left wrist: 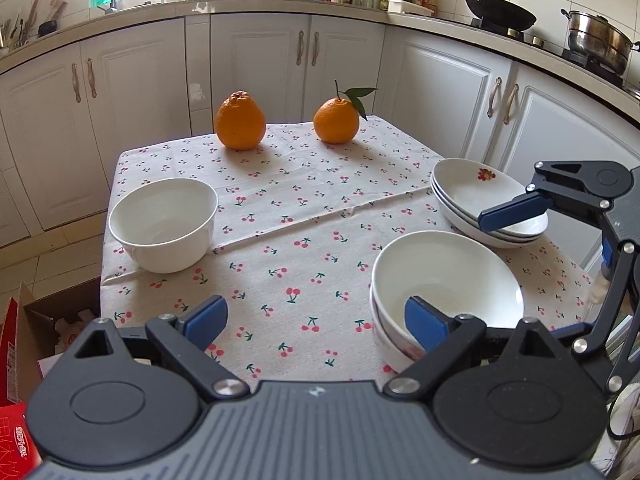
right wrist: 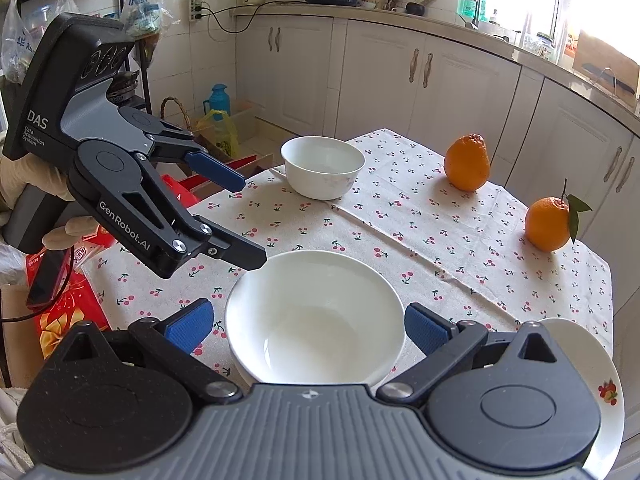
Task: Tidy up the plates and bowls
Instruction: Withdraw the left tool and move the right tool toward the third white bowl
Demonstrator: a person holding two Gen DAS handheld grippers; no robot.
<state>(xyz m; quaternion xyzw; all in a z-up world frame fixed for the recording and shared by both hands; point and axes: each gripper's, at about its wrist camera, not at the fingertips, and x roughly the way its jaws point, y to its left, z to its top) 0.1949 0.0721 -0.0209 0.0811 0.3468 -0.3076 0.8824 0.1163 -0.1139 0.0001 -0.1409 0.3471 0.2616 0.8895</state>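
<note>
The lone bowl [left wrist: 163, 224] sits far-left on the bench [left wrist: 304, 208], nearer the left gripper [left wrist: 316, 322] than the right gripper [right wrist: 308, 328], both jaws wide, empty.

Small table [left wrist: 280, 364] covered with a cream cherry-print cloth [left wrist: 280, 216], creased in a long ridge across the middle. Straight ahead of the left gripper's fingers [left wrist: 206, 318], at the far edge, sit two oranges [left wrist: 240, 120] (the right one [left wrist: 335, 120] has a stem and leaf). Off beyond the left finger is a single white bowl [left wrist: 164, 224]. By the right finger there's a stack of white bowls [left wrist: 446, 284], and past it a stack of plates [left wrist: 480, 204] with a small fruit print, near the table's right edge.
</note>
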